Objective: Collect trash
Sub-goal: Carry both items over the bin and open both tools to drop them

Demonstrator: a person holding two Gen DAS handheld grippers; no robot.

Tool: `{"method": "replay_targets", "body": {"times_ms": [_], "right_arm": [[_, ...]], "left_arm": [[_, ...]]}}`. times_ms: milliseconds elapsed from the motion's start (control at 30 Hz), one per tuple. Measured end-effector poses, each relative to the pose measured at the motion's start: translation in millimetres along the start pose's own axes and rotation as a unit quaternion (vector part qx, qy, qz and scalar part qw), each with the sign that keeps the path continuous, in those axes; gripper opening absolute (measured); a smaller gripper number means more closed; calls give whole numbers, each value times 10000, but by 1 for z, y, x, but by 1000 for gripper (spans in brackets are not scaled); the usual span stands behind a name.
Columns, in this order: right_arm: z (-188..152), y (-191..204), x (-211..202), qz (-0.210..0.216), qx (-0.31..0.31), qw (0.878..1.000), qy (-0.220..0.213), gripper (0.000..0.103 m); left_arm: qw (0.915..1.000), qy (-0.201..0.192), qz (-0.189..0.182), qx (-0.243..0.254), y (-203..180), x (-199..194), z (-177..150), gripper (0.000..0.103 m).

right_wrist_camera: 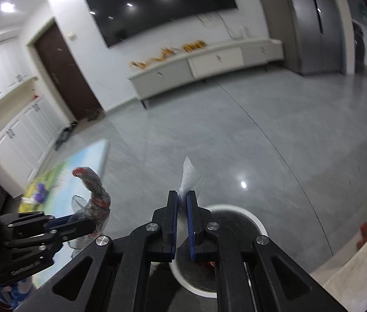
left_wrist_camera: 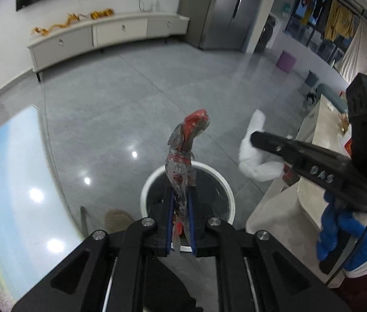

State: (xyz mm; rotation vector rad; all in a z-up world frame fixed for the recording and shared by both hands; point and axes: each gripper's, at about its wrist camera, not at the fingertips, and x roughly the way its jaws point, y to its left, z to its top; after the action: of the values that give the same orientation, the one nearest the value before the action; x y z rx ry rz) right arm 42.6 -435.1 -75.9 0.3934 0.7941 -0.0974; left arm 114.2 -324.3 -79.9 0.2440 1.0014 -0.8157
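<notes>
My left gripper [left_wrist_camera: 181, 195] is shut on a crumpled red and clear plastic wrapper [left_wrist_camera: 183, 153] and holds it upright over the white-rimmed round trash bin [left_wrist_camera: 144, 189] on the floor. The wrapper also shows in the right wrist view [right_wrist_camera: 93, 189], held by the left gripper [right_wrist_camera: 90, 225] at the lower left. My right gripper [right_wrist_camera: 182, 195] is shut on a white tissue [right_wrist_camera: 188, 173] above the same bin [right_wrist_camera: 259, 225]. In the left wrist view the right gripper [left_wrist_camera: 255, 137] holds the white tissue [left_wrist_camera: 251, 150] to the right of the bin.
A pale table [left_wrist_camera: 321, 135] with small items stands at the right. A blue and green play mat [left_wrist_camera: 12, 182] lies on the grey floor at the left. A long white cabinet [left_wrist_camera: 110, 36] lines the far wall under a television. A purple stool [left_wrist_camera: 285, 62] stands far right.
</notes>
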Motion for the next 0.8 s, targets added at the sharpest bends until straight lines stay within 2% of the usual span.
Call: {"method": "replay_targets", "body": {"times_ms": [233, 467, 533, 567, 633, 667, 700, 800], "right_arm": [[-16, -38, 56, -223, 332, 9976, 565, 9], [-26, -58, 80, -367, 508, 9941, 883, 11], [-27, -62, 81, -430, 555, 9935, 896, 21], [-27, -61, 80, -455, 570, 9934, 888, 23], [-24, -64, 78, -488, 611, 9933, 847, 26], [-24, -65, 75, -501, 628, 9934, 818, 26], [-22, -64, 70, -514, 652, 9936, 772, 27], [-18, -63, 57, -516, 682, 9944, 628, 27]], "left_arm": [[9990, 409, -113, -105, -3, 55, 4, 11], [9961, 684, -374, -422, 7, 84, 8, 11], [9954, 713, -422, -472, 9, 87, 6, 12], [9954, 717, -426, -481, 7, 88, 8, 14], [9953, 692, -438, -508, 9, 87, 8, 30], [9955, 658, -441, -525, 10, 85, 8, 44], [9958, 582, -438, -546, 10, 81, 8, 49], [9962, 504, -474, -531, 7, 73, 9, 49]]}}
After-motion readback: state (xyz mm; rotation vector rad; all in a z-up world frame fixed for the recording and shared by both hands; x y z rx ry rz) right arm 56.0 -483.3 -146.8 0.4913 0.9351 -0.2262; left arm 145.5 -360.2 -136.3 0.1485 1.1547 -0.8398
